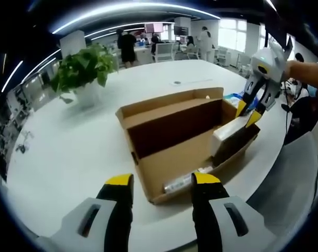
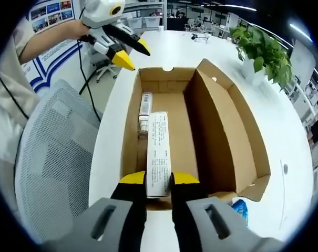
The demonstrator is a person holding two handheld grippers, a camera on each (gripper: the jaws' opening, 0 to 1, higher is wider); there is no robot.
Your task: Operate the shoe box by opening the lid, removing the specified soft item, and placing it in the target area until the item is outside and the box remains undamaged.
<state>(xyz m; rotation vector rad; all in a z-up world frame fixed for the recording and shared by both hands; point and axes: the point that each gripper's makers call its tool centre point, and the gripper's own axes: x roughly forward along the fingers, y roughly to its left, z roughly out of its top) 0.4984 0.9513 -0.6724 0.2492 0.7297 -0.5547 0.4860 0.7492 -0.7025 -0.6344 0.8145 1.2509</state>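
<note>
An open brown cardboard shoe box (image 1: 174,157) lies on the white table, its lid (image 1: 172,101) folded back behind it. My right gripper (image 2: 159,179) is shut on one end of a white printed pack (image 2: 159,152), which tilts up out of the box (image 2: 130,136). From the other side, the right gripper (image 1: 248,114) holds that white pack (image 1: 229,131) at the box's right end. A clear-wrapped tube (image 2: 144,111) rests on the box floor, and the same tube (image 1: 182,181) lies near the front wall. My left gripper (image 1: 163,181) is open just before the box; the left gripper (image 2: 133,55) hovers beyond the far end.
A potted green plant (image 1: 82,68) stands on the table (image 1: 69,157) behind the box. A grey mesh chair (image 2: 53,157) is beside the table edge. A blue object (image 2: 240,208) lies by the box corner. People and desks fill the office background.
</note>
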